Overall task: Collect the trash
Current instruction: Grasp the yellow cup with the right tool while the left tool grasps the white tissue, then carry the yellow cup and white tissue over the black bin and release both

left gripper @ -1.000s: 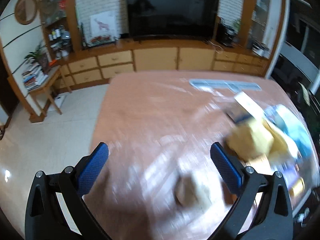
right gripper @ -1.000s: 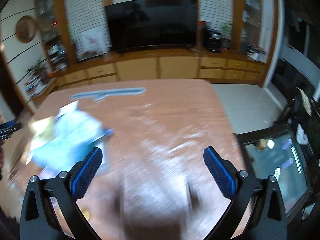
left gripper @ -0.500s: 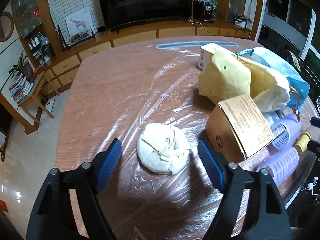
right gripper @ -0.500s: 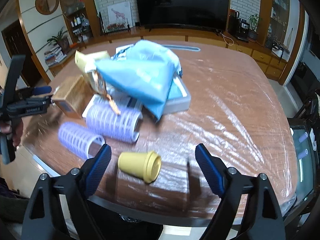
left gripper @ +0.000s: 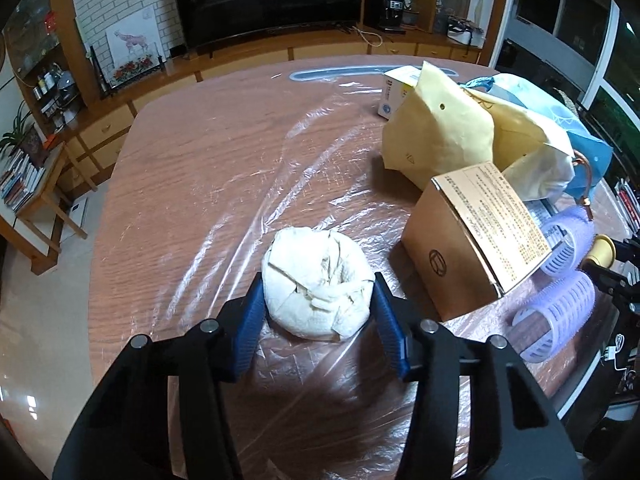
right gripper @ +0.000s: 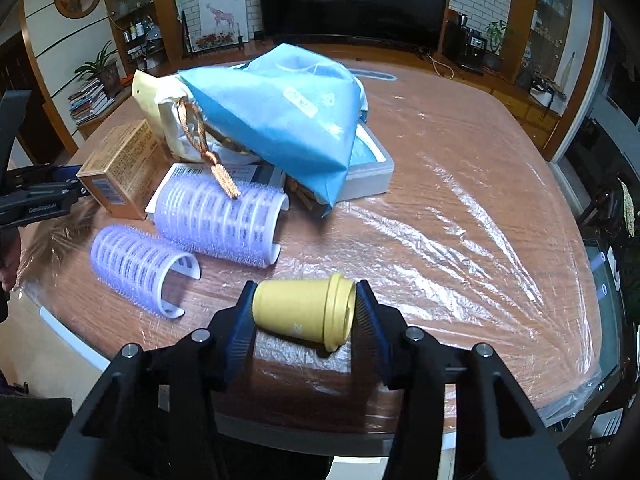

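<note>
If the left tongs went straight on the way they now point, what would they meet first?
The left tongs, whose jaws have just been closing, already pinch the white paper wad. Pointing steeply down, they would likely press it into the plastic-covered table just beyond; the brown box sits off to the right.

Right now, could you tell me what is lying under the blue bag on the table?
Under the blue bag lies a flat grey-rimmed box, with a cream drawstring pouch tucked beside it. Something brown pokes out at its lower tip; whatever else it covers is hidden.
</note>
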